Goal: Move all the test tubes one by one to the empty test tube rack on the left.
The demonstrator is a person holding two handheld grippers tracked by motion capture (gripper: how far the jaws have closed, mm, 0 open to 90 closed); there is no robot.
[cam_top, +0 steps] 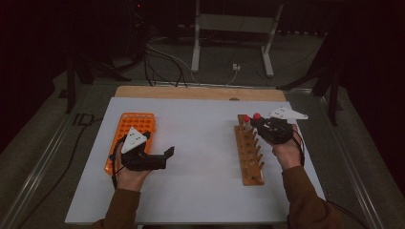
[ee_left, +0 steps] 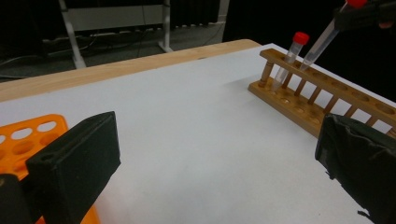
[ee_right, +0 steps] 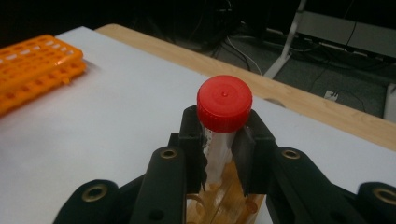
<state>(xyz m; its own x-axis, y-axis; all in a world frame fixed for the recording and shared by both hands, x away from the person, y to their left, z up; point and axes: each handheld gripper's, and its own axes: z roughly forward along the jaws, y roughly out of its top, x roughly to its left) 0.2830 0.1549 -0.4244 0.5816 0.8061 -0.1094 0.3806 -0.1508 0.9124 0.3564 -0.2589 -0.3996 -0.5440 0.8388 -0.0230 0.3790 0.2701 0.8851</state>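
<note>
My right gripper [cam_top: 260, 123] [ee_right: 223, 140] is shut on a clear tube with a red cap [ee_right: 224, 102], just under the cap. The tube [ee_left: 321, 45] hangs tilted, its lower end at a hole near the far end of the wooden rack [cam_top: 249, 155] [ee_left: 308, 100]. A second red-capped tube [ee_left: 290, 55] stands in the rack's farthest hole, beside the held one. My left gripper [cam_top: 168, 152] [ee_left: 219, 163] is open, its jaws wide apart with nothing between them. It hovers over the white mat [cam_top: 200, 143], to the right of the orange rack [cam_top: 136, 125] [ee_left: 28, 140].
The orange rack [ee_right: 37, 65] lies at the mat's left, its holes showing no tubes. A bare wooden strip of table [cam_top: 191, 92] runs along the far edge. Beyond it are cables and a metal stand [cam_top: 234, 33] on the dark floor.
</note>
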